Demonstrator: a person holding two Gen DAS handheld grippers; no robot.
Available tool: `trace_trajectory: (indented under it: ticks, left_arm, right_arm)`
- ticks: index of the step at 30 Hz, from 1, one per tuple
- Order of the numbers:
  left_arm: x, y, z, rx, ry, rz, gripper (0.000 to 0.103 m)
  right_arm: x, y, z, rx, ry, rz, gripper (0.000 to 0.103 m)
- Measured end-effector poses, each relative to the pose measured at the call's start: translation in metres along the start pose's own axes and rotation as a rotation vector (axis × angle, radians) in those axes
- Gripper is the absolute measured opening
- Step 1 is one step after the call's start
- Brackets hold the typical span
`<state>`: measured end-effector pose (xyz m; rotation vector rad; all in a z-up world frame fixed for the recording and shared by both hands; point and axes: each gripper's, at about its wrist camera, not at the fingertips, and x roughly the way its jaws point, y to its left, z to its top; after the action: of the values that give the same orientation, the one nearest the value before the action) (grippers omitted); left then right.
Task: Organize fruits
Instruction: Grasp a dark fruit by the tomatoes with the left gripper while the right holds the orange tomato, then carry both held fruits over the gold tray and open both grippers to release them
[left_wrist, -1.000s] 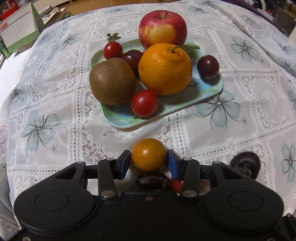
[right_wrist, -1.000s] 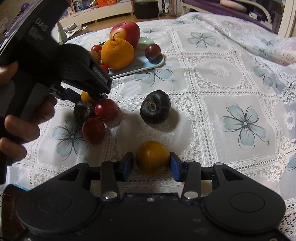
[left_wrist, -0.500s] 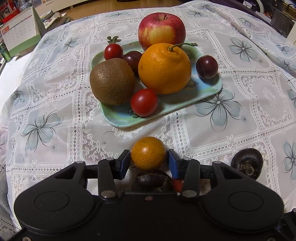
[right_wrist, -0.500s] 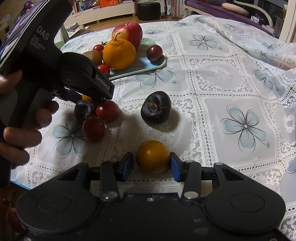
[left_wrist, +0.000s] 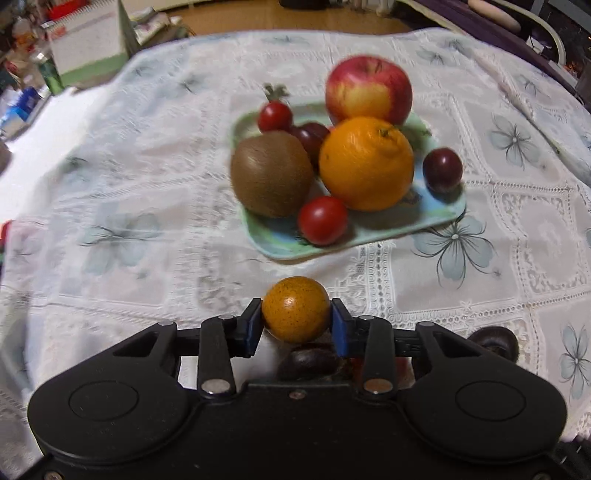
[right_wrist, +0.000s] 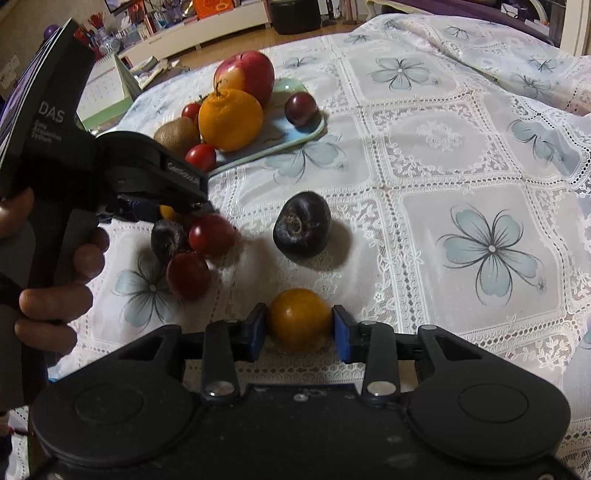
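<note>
- Two small orange fruits are in play, one per gripper. The first small orange fruit (left_wrist: 296, 309) sits between the blue pads of the left gripper (left_wrist: 296, 325), whose jaws are closing with both pads touching its sides.
- The second small orange fruit (right_wrist: 299, 319) lies on the lace tablecloth (right_wrist: 443, 155) between the pads of the right gripper (right_wrist: 300, 332); those jaws are closing too, with the pads at its sides or just beside them, and I cannot tell whether they press.
- Loose on the cloth near the left gripper are two red cherry tomatoes (right_wrist: 211, 235) (right_wrist: 187, 275) and one small dark fruit (right_wrist: 168, 239), bunched together and touching.
- One larger dark fruit (right_wrist: 302, 229) lies alone, between that bunch and the right gripper's fruit.
- The pale green tray (left_wrist: 439, 216) sits farther back and holds seven pieces: one apple (left_wrist: 368, 90), one big orange (left_wrist: 365, 162), one kiwi (left_wrist: 271, 173), two cherry tomatoes (left_wrist: 322, 220) (left_wrist: 274, 116) and two dark plums (left_wrist: 442, 170) (left_wrist: 312, 136).
- The tray is crowded; bare tray shows along its near edge and right corner.
- A hand (right_wrist: 55, 280) grips the left tool's handle at the left side of the right wrist view.
- Open cloth stretches between the grippers and the tray, and widely to the right.
</note>
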<state>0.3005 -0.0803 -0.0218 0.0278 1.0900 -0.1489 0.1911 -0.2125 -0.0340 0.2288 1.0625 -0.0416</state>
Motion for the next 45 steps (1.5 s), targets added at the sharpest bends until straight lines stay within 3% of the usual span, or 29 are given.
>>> trace_trajectory:
  ticks: [5, 11, 20, 27, 32, 35, 45]
  left_arm:
    - [-0.051, 0.008, -0.021, 0.017, -0.045, -0.007, 0.046]
    - [-0.105, 0.018, -0.071, 0.061, -0.078, -0.008, 0.046]
    - [-0.126, 0.042, -0.161, -0.004, -0.016, -0.102, 0.046]
    - [-0.137, 0.046, -0.200, -0.033, -0.034, -0.077, 0.046]
    - [-0.136, 0.042, -0.211, -0.029, -0.002, -0.108, 0.046]
    - [-0.135, 0.033, -0.214, -0.015, 0.001, -0.087, 0.046]
    - [-0.126, 0.020, -0.212, -0.002, 0.021, -0.037, 0.046]
  right_arm:
    - [-0.012, -0.006, 0.003, 0.016, -0.096, -0.019, 0.038]
    - [-0.018, -0.015, 0.009, 0.067, -0.115, 0.002, 0.038]
    - [-0.019, -0.010, 0.004, 0.042, -0.099, 0.013, 0.038]
    - [-0.030, -0.007, -0.005, 0.039, -0.113, 0.038, 0.038]
    - [-0.050, -0.008, -0.022, 0.053, -0.062, 0.094, 0.038]
    - [-0.064, -0.005, -0.034, 0.020, -0.010, 0.118, 0.038]
    - [-0.087, -0.002, -0.079, -0.109, 0.151, 0.096, 0.038]
